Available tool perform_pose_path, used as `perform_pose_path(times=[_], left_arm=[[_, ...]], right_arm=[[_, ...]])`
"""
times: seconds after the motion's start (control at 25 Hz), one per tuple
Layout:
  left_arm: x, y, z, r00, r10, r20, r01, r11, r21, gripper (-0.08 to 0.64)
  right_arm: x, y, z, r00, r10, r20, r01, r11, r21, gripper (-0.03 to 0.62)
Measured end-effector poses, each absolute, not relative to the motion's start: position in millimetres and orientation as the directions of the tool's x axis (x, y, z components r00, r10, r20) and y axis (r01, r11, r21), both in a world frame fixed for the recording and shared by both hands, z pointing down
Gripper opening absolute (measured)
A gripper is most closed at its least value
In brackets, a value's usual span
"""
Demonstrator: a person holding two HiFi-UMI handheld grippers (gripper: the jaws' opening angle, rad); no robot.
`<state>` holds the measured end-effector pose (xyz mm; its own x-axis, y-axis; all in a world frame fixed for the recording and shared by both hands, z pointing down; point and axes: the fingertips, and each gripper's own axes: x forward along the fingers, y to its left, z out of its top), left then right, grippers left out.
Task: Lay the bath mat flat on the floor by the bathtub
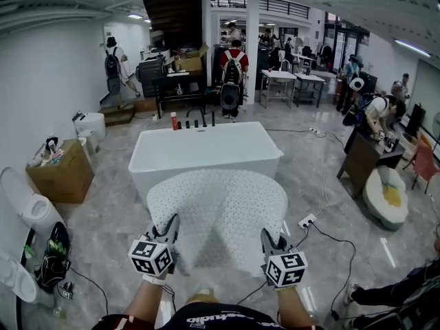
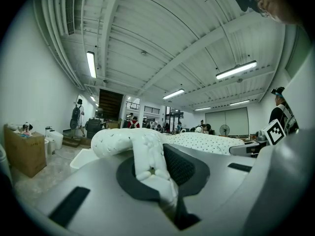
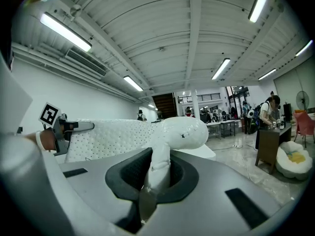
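Note:
A white perforated bath mat point(image 1: 218, 210) hangs spread out in the air between my two grippers, in front of the white bathtub point(image 1: 205, 151). My left gripper point(image 1: 167, 234) is shut on the mat's near left edge, and a fold of the mat point(image 2: 147, 156) bulges up out of its jaws. On the other side my right gripper point(image 1: 269, 243) is shut on the near right edge, with a rolled lobe of the mat point(image 3: 170, 136) standing above the jaws. The mat's far edge droops towards the tub's near wall.
A cardboard box point(image 1: 62, 172) and toilets point(image 1: 27, 212) stand at the left. A power strip point(image 1: 306, 220) with cables lies on the floor at the right. A round cushion point(image 1: 386, 196) and a dark desk point(image 1: 363, 158) are further right. People stand at the back.

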<state>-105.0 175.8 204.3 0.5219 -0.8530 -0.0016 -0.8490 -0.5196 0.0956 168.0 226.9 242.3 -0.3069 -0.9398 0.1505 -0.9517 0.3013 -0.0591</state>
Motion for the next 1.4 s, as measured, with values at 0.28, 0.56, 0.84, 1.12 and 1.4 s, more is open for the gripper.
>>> perform_pose_path(times=[0.28,0.56,0.84,1.12,1.4], left_arm=[[-102,182,203,0.511,-0.860,0.006,-0.857,-0.508,0.089,0.037],[-95,183,202,0.496,-0.868,0.011,-0.865,-0.493,0.092,0.035],[-91,182,197,0.487,-0.873,0.014,-0.871,-0.484,0.086,0.037],[-85,177,197,0.481,-0.877,0.015,-0.875,-0.479,0.077,0.035],[-89,174,198,0.471,-0.882,0.013,-0.879,-0.469,0.084,0.035]], right_arm=[[169,233,240,-0.344,-0.928,0.144,-0.939,0.336,-0.074,0.041],[178,230,239,-0.340,-0.928,0.152,-0.940,0.330,-0.084,0.041],[185,228,236,-0.334,-0.931,0.148,-0.942,0.324,-0.088,0.043],[192,223,238,-0.335,-0.931,0.145,-0.941,0.326,-0.088,0.041],[187,217,238,-0.344,-0.928,0.145,-0.938,0.334,-0.087,0.041]])
